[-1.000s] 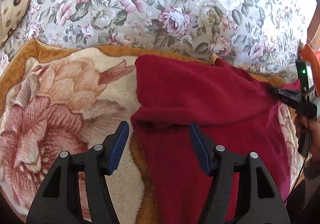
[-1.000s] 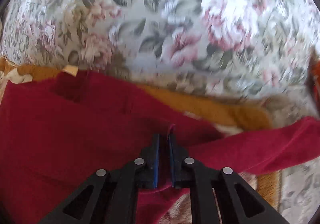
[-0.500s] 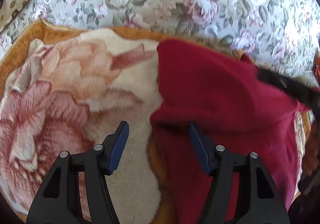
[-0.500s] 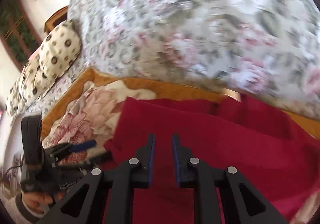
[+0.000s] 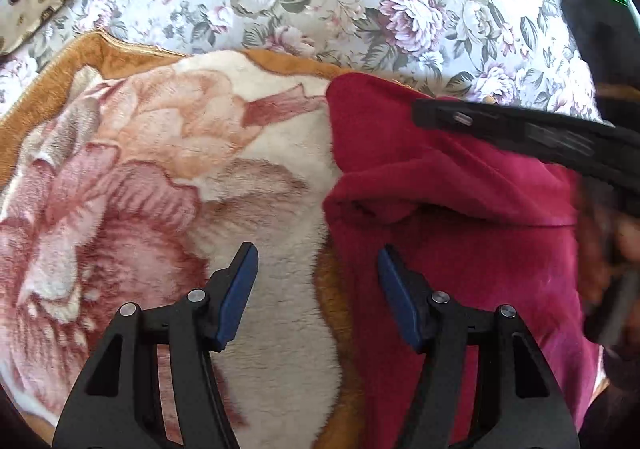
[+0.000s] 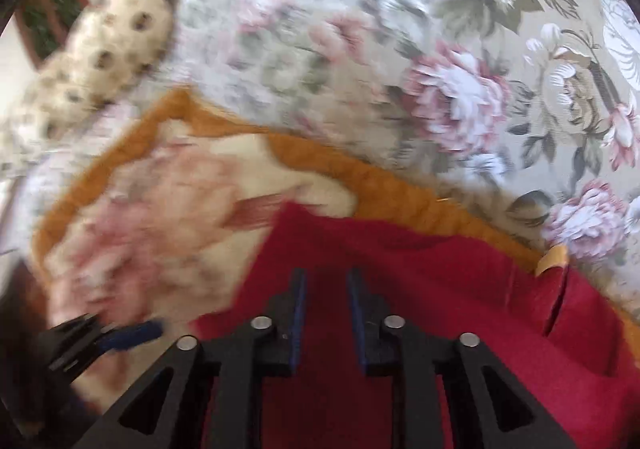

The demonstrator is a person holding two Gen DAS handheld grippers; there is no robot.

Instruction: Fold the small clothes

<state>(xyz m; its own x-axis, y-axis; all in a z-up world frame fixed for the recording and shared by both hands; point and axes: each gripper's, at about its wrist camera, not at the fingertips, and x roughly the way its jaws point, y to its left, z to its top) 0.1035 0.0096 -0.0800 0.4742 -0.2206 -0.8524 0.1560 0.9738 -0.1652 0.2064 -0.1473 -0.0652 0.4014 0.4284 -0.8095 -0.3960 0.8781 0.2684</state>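
red garment [image 5: 460,209] on the plush blanket [image 5: 160,169] — one flap already doubled over, more folds likely left — left gripper [image 5: 316,277] gaping wide at its left edge, right gripper [image 6: 326,305] above it, slightly parted, holding nothing.

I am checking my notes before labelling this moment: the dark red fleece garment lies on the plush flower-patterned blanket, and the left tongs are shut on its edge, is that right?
Not quite. The dark red fleece garment does lie on the plush flower-patterned blanket, but the left tongs are open and grip nothing; their jaws stand wide apart, straddling the garment's left edge. The left wrist view shows this.
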